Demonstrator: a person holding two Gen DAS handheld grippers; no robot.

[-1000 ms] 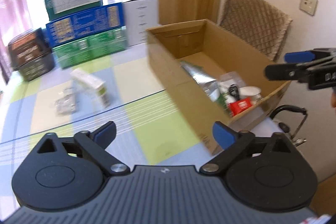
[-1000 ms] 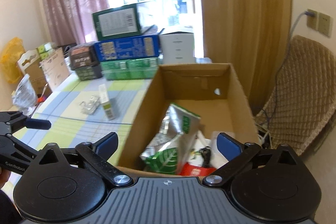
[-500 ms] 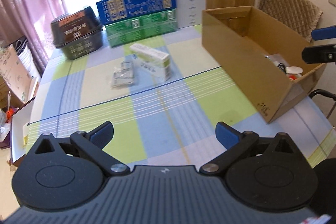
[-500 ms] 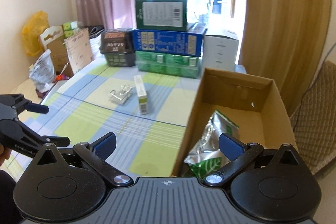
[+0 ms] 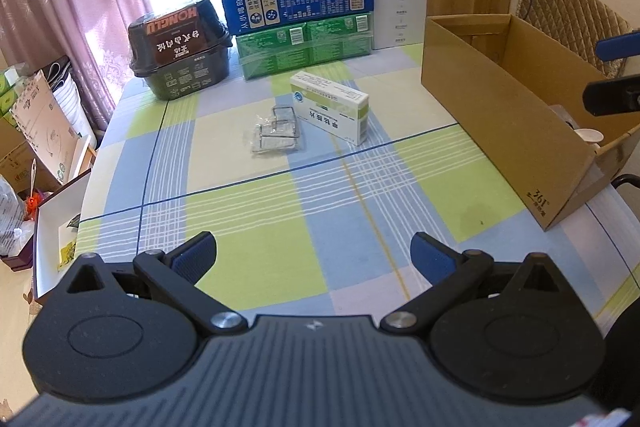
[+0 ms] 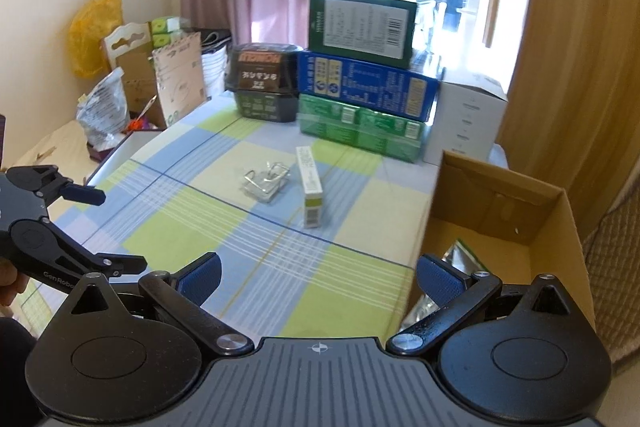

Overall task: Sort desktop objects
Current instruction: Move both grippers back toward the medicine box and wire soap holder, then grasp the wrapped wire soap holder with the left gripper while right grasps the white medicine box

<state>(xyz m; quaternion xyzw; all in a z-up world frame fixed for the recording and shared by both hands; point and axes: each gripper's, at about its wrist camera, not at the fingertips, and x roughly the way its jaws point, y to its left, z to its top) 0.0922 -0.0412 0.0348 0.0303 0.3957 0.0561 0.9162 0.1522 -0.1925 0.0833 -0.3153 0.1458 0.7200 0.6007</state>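
**Blue pads apart on both grippers, two items left on the cloth**

Blue-padded fingers on my left gripper [image 5: 312,251] are spread wide, nothing between them, held above the near part of the checked tablecloth [image 5: 256,227]. My right gripper [image 6: 318,277] is spread wide too, empty, held over the cloth's near edge with its right finger in front of the cardboard box [image 6: 560,227]. Each gripper shows in the other's view: left one at the far left of the right wrist view, right one at the far right of the left wrist view, over the box.

Ahead of both, mid-table: a white and green medicine box [image 5: 330,113] lying flat, and just beside it on the left a clear packet of metal clips [image 5: 276,135]. I can't tell whether the two touch.

Cardboard box sits at the right edge of the table, open top. Inside, a silver and green foil pouch [image 6: 460,259], partly hidden by my right finger; left wrist view shows something small and white [image 5: 590,135] in it, too small to identify.

Far end of the table: stacked cartons [image 5: 298,3], green on blue on green, a dark noodle tub [image 5: 180,49] to their left, a white box [image 5: 400,3] to their right. Wicker chair [image 5: 568,15] behind the cardboard box.
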